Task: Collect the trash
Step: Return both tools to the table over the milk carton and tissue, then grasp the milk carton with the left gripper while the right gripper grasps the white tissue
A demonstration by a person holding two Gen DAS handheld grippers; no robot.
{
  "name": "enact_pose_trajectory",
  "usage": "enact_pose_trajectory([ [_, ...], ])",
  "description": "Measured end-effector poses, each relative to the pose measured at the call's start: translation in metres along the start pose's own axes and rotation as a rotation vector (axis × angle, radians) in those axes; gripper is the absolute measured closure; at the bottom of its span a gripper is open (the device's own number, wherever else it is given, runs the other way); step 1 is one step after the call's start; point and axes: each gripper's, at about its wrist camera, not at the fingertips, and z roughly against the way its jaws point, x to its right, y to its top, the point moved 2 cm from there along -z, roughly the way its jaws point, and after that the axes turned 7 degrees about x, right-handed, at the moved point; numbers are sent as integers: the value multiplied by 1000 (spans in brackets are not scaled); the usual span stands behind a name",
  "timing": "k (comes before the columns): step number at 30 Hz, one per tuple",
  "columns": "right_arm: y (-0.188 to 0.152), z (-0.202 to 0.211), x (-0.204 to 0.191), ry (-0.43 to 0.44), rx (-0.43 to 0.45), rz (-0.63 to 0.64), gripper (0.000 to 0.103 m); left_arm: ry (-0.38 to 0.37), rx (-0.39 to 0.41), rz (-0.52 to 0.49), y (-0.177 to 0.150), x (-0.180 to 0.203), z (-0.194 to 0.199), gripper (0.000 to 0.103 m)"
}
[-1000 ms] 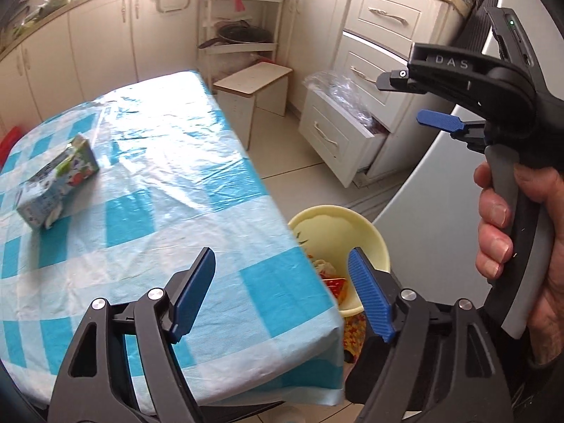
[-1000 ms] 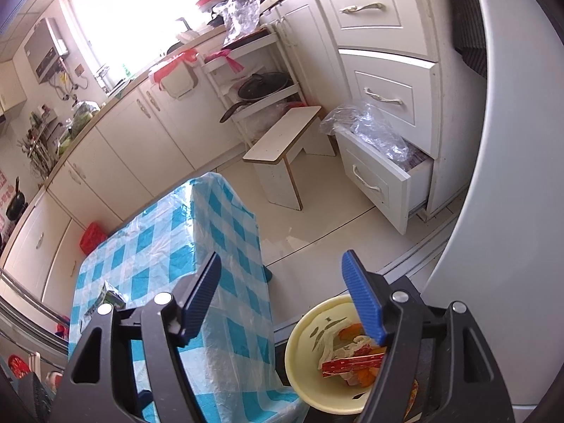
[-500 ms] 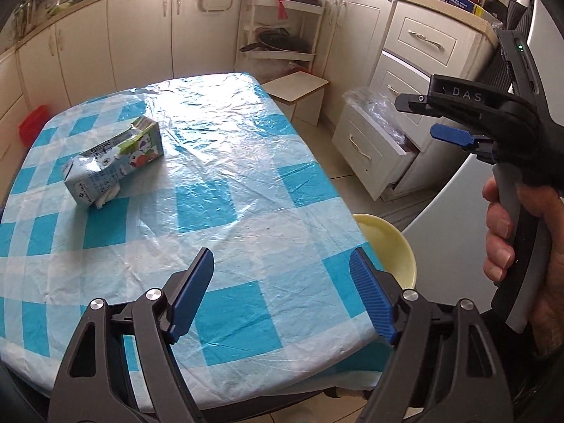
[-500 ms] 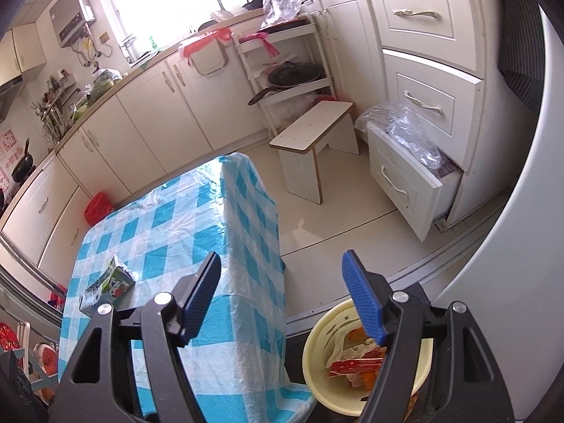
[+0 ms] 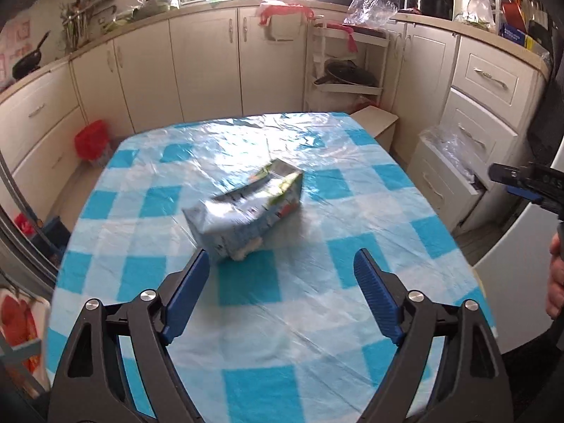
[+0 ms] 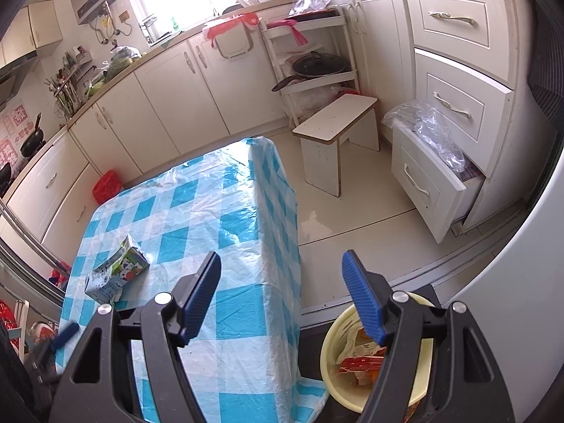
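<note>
Crumpled blue-and-green drink carton lay on the checked plastic tablecloth; the left gripper, jaws just widened and empty, lined up to grab it.

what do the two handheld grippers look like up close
Both look alike. The left gripper has two black plastic arms with triangular cutouts and silver rivets, tipped by blue ribbed pads. The right gripper is built the same, with matching blue pads. Seen from the left wrist camera, its black body bears pale raised lettering, blurred here. No cables or sleeves show.
</note>
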Motion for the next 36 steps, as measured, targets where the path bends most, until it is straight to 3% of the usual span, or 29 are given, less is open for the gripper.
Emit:
enact_pose_trajectory([
  [4, -1, -3, 0, 3, -8, -3, 34, -8, -77, -122, 20, -15, -42, 19],
  [10, 0, -7, 0, 8, -17, -9, 34, -25, -182, -313, 24, -2, -91, 19],
  [12, 0, -9, -1, 11, -21, -10, 34, -19, -190, -341, 24, 2, -100, 25],
  [13, 0, -10, -2, 12, -23, -10, 34, -22, -194, -336, 26, 2, -102, 34],
  [14, 0, -11, -3, 15, -25, -10, 34, -22, -196, -326, 28, 2, -104, 45],
  [16, -1, -13, -5, 23, -31, -8, 34, -50, -205, -291, 32, -1, -104, 57],
  [19, -1, -16, -11, 32, -39, 4, 34, -80, -195, -227, 36, -11, -100, 63],
  [25, -6, -21, -30, 68, -62, 38, 34, -132, -77, 47, 44, -59, -49, 66],
  [29, -12, -28, -54, 110, -84, 85, 34, -132, -25, 213, 30, -102, -12, 66],
  [36, -45, -50, -139, 256, -163, 249, 34, -49, -78, 262, -24, -131, -9, 66],
])
